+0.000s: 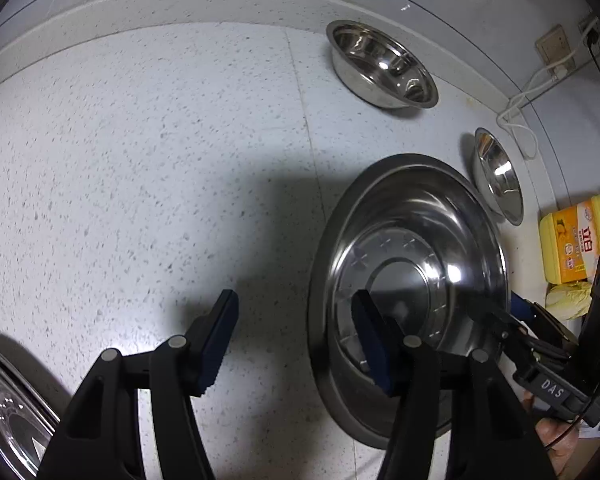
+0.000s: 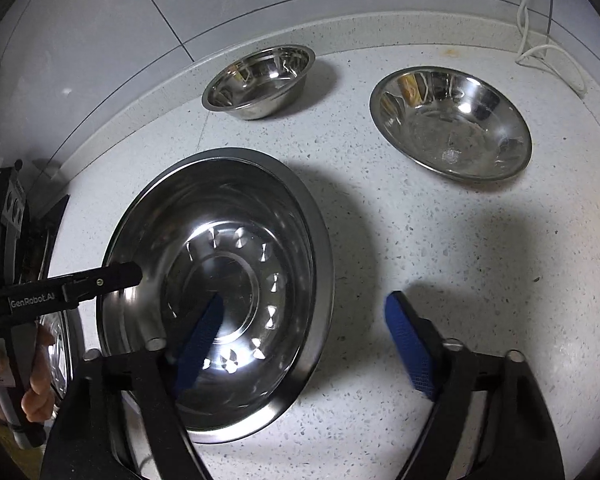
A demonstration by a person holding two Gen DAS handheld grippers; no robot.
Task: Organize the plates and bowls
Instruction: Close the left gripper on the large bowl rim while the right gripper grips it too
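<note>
A large steel plate (image 1: 416, 248) lies on the speckled counter; it also shows in the right wrist view (image 2: 228, 264). My left gripper (image 1: 296, 300) is open, its right finger over the plate's left part. My right gripper (image 2: 304, 308) is open, its left finger over the plate, its right finger over bare counter. Two steel bowls stand behind: one far back (image 1: 380, 66) (image 2: 260, 80), one to the right (image 1: 498, 174) (image 2: 452, 120). Another steel dish (image 1: 8, 408) shows at the lower left edge. The right gripper (image 1: 512, 320) reaches the plate's right rim in the left view.
A yellow detergent bottle (image 1: 576, 244) and a yellow sponge (image 1: 568, 300) sit at the right. A white cable (image 1: 520, 120) and wall sockets (image 1: 554, 46) are by the back wall. The counter's raised back edge (image 2: 140, 92) curves behind the bowls.
</note>
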